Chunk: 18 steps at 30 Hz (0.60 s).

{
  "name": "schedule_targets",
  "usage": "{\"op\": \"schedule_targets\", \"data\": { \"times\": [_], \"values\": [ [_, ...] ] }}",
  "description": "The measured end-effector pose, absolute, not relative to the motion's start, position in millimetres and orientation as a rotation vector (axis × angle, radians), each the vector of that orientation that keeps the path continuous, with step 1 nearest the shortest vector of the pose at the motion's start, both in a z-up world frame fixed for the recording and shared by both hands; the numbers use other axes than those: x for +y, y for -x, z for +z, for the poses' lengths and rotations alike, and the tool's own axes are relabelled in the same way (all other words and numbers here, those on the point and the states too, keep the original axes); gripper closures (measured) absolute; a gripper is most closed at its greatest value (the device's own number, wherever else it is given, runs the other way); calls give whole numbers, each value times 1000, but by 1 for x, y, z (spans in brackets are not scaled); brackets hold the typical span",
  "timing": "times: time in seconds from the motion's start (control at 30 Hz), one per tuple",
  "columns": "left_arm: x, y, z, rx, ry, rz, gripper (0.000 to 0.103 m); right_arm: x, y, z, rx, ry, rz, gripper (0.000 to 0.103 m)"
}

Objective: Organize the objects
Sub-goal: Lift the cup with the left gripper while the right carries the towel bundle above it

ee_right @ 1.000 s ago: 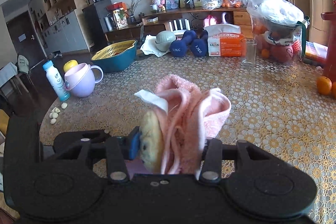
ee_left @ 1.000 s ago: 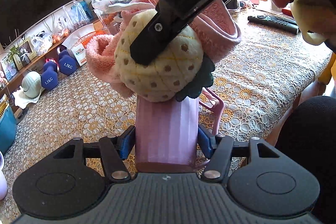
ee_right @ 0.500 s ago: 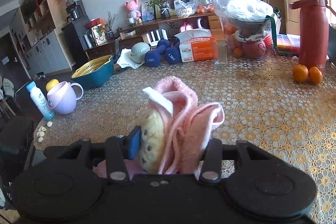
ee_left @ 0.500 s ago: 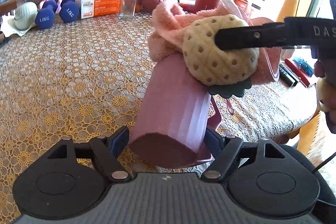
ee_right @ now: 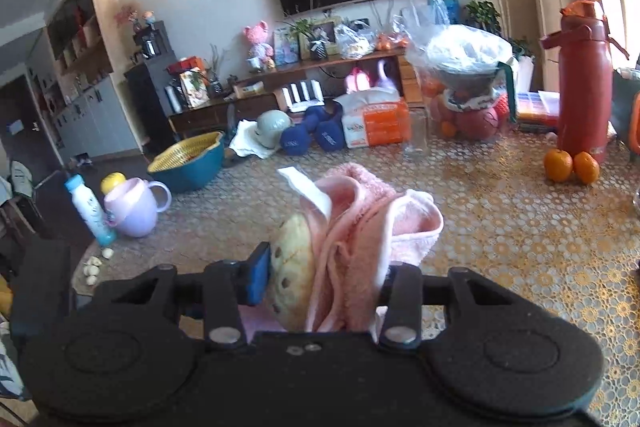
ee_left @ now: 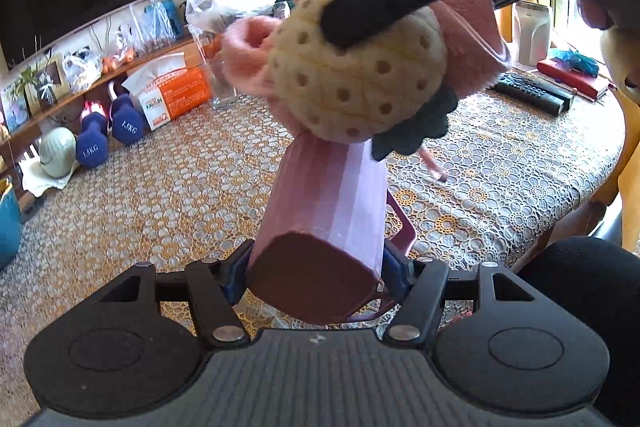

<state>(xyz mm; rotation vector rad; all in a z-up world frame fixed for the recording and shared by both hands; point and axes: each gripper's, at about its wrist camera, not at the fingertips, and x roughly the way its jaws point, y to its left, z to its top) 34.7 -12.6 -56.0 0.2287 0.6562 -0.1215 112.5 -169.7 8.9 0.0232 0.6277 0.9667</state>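
My left gripper (ee_left: 316, 267) is shut on the base of a pink faceted cup (ee_left: 324, 215), held tilted in the air above the table. A plush pineapple (ee_left: 356, 83) and a pink towel (ee_left: 468, 39) sit at the cup's mouth. My right gripper (ee_right: 320, 287) is shut on both together; the plush pineapple (ee_right: 292, 283) is against its left finger and the pink towel (ee_right: 360, 243) against its right. One right finger (ee_left: 384, 3) crosses the pineapple in the left wrist view.
The lace-covered table (ee_right: 520, 235) carries a red thermos (ee_right: 584, 79), two oranges (ee_right: 572, 165), a glass (ee_right: 416, 131), a tissue box (ee_right: 376, 123), blue dumbbells (ee_right: 312, 139), a teal basket (ee_right: 188, 163), a lilac mug (ee_right: 136, 207) and a white bottle (ee_right: 88, 207). Remotes (ee_left: 528, 93) lie near the right edge.
Both grippers have swung with their loads still held. The cup has tilted and the pineapple and towel now sit higher at its mouth. Neither grip has changed.
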Motion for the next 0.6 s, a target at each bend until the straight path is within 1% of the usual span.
{"op": "schedule_targets", "data": {
  "times": [0.13,0.27,0.6],
  "values": [
    [-23,-30,-54,628,-314,-122,39,-156,-107,8,672,-39,1057,60],
    [-29,-29,-58,645,-358,-137,39,-152,-107,1,685,-12,1036,60],
    [-41,-27,-61,629,-449,-134,39,-191,-133,-14,672,-33,815,61]
  ]
}}
